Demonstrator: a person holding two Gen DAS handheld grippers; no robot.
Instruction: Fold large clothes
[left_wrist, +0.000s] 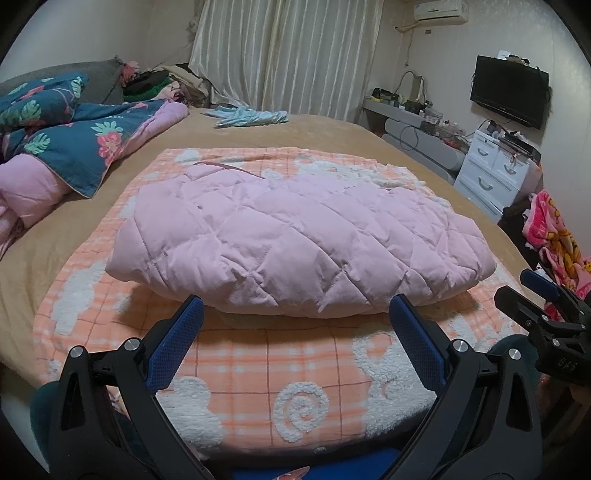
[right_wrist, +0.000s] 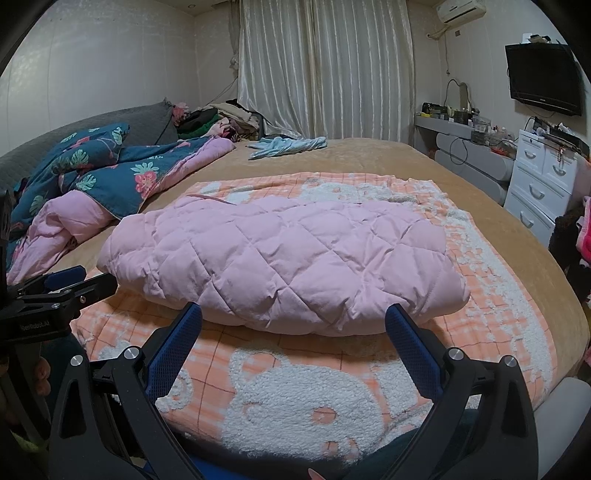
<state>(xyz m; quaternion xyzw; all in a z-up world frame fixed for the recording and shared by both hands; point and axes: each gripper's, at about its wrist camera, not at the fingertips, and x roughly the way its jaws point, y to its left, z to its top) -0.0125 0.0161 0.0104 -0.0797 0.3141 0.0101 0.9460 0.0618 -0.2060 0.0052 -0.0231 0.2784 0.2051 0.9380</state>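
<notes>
- Two grippers are held low over the near edge of the bed, side by side, neither touching any fabric.
- At the far left, a floral teal duvet (left_wrist: 55, 136) with a pink lining is seen bunched on the tan bedspread (left_wrist: 325, 133).
- The left gripper (left_wrist: 295, 314) is held with its blue-padded fingers spread wide and nothing between them; its tips are seen just short of the jacket's near edge.
- A pink quilted jacket (left_wrist: 295, 229), folded into a compact bundle, is laid in the middle of an orange checked blanket (left_wrist: 258, 369) with white fleecy figures.
- The right gripper (right_wrist: 293, 319) is likewise spread apart and empty, just before the same near edge.
- At the right, a white drawer unit (right_wrist: 539, 184) is set against the wall, below a mounted television (right_wrist: 543, 75).
</notes>
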